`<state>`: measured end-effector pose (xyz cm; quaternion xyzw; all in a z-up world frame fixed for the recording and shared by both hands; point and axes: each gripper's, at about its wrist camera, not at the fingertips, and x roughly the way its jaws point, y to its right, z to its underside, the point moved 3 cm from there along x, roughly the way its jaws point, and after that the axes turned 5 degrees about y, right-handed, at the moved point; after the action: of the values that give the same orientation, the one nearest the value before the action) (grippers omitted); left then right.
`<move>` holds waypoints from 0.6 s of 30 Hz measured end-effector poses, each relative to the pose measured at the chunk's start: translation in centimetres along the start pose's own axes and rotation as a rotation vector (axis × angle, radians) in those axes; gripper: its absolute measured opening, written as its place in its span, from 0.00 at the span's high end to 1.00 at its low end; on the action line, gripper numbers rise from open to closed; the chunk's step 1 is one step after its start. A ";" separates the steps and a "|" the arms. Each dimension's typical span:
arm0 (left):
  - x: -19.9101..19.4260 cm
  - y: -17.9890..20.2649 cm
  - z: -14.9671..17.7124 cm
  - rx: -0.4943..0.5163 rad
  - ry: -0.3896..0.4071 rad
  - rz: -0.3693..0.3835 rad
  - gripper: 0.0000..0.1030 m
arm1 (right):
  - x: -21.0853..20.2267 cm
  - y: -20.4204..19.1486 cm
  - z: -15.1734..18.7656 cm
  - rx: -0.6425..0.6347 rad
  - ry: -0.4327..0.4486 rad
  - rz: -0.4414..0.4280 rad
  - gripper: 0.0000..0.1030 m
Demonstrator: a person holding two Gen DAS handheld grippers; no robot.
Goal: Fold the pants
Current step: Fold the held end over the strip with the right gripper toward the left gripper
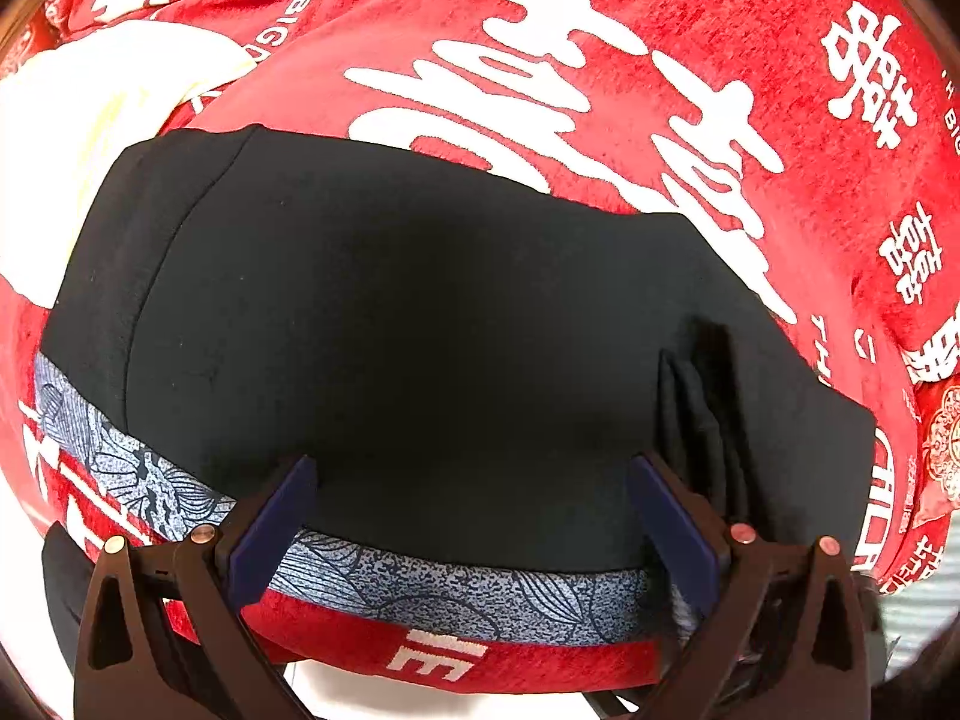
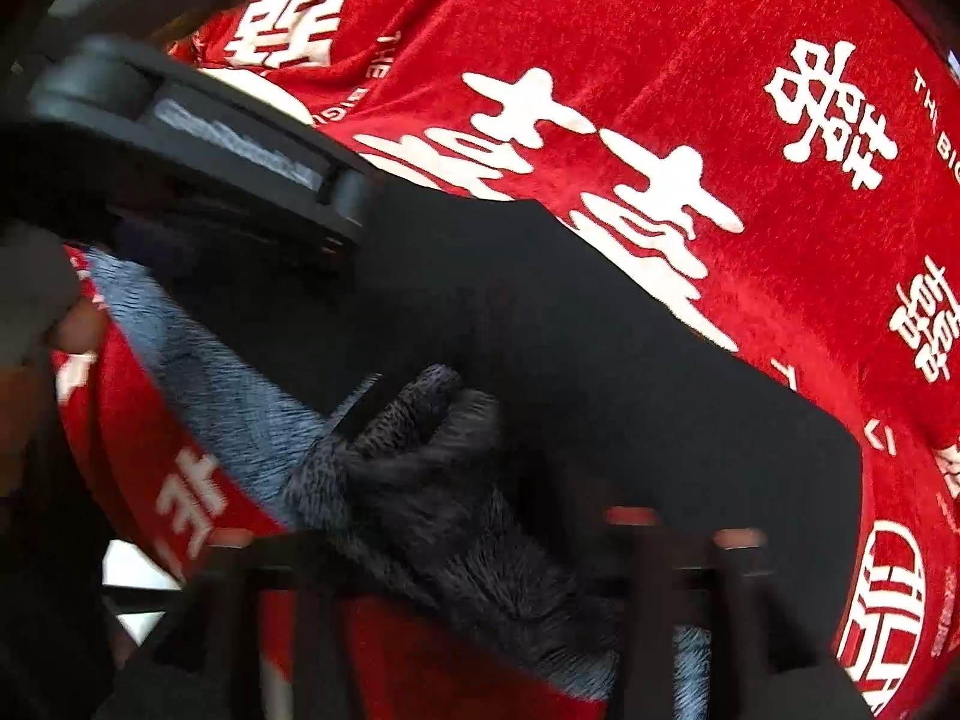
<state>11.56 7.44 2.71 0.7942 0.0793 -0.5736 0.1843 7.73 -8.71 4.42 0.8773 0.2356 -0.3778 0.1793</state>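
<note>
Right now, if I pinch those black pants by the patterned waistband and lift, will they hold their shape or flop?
The black pants will probably flop: they lie flat on the red blanket, with soft pleats bunched near the left gripper. The patterned waistband curves loosely, so it will likely sag between pinch points. They look light and not slippery.

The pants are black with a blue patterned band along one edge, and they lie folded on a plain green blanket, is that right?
Not quite. The blanket is red with large white characters, not plain green; the left wrist view shows it clearly. The rest holds: the pants are black, folded, with a blue patterned band along one edge.
</note>
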 end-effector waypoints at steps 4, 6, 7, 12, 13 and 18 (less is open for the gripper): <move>-1.2 1.1 0.4 -0.002 0.005 0.047 0.00 | -6.1 1.2 0.6 0.022 0.140 0.007 0.12; -1.9 2.8 0.8 0.031 0.012 0.072 0.00 | -9.0 3.1 2.1 0.092 0.180 0.008 0.12; -2.3 3.7 1.0 0.049 0.016 0.086 0.00 | -9.8 4.0 2.9 0.122 0.185 0.007 0.11; -3.5 10.0 3.0 0.200 0.016 0.189 0.00 | -11.0 7.1 10.0 0.172 0.096 0.064 0.12; -3.2 11.4 3.5 0.235 0.003 0.195 0.00 | -10.6 7.0 11.0 0.158 0.064 0.060 0.12; -0.3 15.3 5.1 0.343 -0.036 0.091 0.00 | -8.9 5.9 13.0 0.099 0.017 0.066 0.12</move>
<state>12.13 -8.57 4.68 0.8064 -0.0593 -0.5838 0.0731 -1.93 -22.47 3.44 0.8954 0.1892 -0.3755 0.1462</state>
